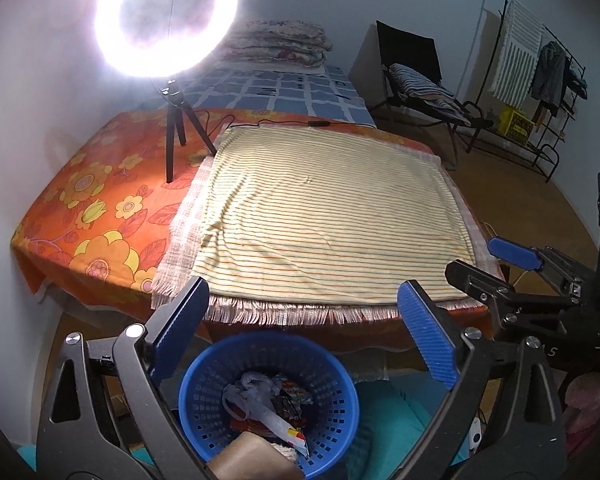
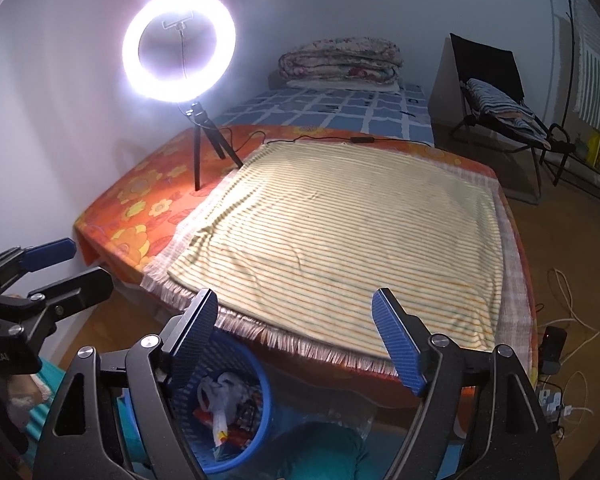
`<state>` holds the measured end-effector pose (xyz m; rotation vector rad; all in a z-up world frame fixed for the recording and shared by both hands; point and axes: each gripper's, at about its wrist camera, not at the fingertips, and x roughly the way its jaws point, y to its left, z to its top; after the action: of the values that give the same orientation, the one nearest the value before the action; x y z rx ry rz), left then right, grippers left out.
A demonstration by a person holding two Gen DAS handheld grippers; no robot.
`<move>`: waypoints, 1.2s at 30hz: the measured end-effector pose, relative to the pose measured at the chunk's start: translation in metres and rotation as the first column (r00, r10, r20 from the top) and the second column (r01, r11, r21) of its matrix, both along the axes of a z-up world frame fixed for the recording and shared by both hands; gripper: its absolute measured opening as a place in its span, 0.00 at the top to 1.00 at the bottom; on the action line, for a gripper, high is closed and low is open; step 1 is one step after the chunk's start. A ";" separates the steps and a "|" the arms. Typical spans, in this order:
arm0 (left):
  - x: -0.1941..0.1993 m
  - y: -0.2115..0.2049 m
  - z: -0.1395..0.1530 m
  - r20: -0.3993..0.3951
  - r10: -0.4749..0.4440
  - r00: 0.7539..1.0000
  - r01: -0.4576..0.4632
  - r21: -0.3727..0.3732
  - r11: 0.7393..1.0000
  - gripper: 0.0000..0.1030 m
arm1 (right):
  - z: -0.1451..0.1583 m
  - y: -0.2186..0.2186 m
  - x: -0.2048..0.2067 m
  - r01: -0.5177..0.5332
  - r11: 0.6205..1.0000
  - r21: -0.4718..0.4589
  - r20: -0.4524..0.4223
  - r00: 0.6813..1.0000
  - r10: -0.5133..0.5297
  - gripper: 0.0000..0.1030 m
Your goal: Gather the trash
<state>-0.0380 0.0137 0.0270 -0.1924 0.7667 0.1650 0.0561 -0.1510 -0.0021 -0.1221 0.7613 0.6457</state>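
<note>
A blue plastic basket [image 1: 332, 376] stands on the floor in front of the table, holding crumpled wrappers and plastic bags [image 1: 260, 400]. It also shows in the right wrist view [image 2: 260, 408], with the trash [image 2: 224, 400] inside. My left gripper [image 1: 300, 320] is open and empty, held above the basket. My right gripper [image 2: 296, 320] is open and empty, above the table's front edge, to the right of the basket. The striped yellow cloth [image 1: 324, 216] on the table bears no trash that I can see.
A lit ring light on a tripod [image 1: 172, 120] stands at the table's back left, its cable along the back edge. A bed with folded quilts [image 1: 284, 40] is behind. A chair [image 1: 416, 76] and clothes rack [image 1: 540, 80] stand right. Cables and a power strip [image 2: 556, 400] lie on the floor.
</note>
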 end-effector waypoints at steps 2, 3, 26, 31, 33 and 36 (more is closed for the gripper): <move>0.000 0.000 0.000 -0.002 0.000 1.000 0.000 -0.002 1.000 0.05 | 0.000 0.000 0.000 0.002 1.000 0.000 0.000 1.000 -0.002 0.23; 0.000 0.000 0.000 -0.002 -0.001 1.000 0.001 -0.002 1.000 0.05 | 0.000 -0.001 0.000 0.002 1.000 0.000 0.000 1.000 -0.002 0.23; -0.001 0.000 0.000 -0.003 0.004 1.000 -0.004 -0.004 1.000 0.04 | -0.001 -0.008 0.008 0.038 0.999 0.017 -0.019 0.999 -0.038 0.23; 0.000 -0.003 0.000 -0.003 0.002 1.000 -0.002 -0.003 1.000 0.04 | -0.001 -0.009 0.008 0.042 0.999 0.022 -0.023 0.999 -0.042 0.23; 0.000 -0.003 0.000 -0.003 0.001 1.000 -0.001 -0.004 1.000 0.04 | -0.001 -0.009 0.008 0.042 0.999 0.021 -0.023 0.999 -0.041 0.23; 0.000 -0.003 0.000 -0.003 0.002 1.000 -0.002 -0.005 1.000 0.04 | -0.001 -0.009 0.008 0.041 0.999 0.021 -0.022 0.999 -0.041 0.23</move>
<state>-0.0376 0.0110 0.0265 -0.1973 0.7697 0.1655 0.0643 -0.1602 -0.0033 -0.0800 0.7758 0.6168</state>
